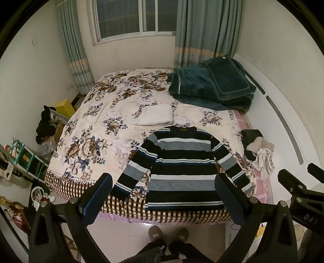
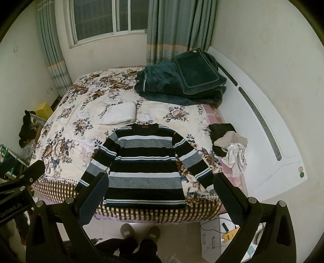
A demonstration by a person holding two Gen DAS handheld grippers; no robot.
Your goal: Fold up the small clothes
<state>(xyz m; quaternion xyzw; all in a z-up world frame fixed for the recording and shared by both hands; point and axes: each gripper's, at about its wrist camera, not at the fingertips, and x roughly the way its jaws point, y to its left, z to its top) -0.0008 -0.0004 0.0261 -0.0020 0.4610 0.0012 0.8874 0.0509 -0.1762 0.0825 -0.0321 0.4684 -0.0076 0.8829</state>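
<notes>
Left wrist view: striped sweater (image 1: 182,172) flat at bed's (image 1: 97,141) near edge; both claws (image 1: 164,194) (image 2: 161,192) apart, empty. Best start: pinch sleeve cuff, fold inward.

Location: bedroom in a private home.

A bed (image 1: 85,129) with a floral cover fills most of the room, its white headboard (image 2: 263,113) against the right-hand wall. Dark green folded bedding (image 1: 210,85) lies at the far corner of the bed. A window (image 1: 135,18) with grey-green curtains (image 1: 206,30) is in the far wall. Household clutter (image 1: 22,157) stands on the tiled floor at left.
</notes>
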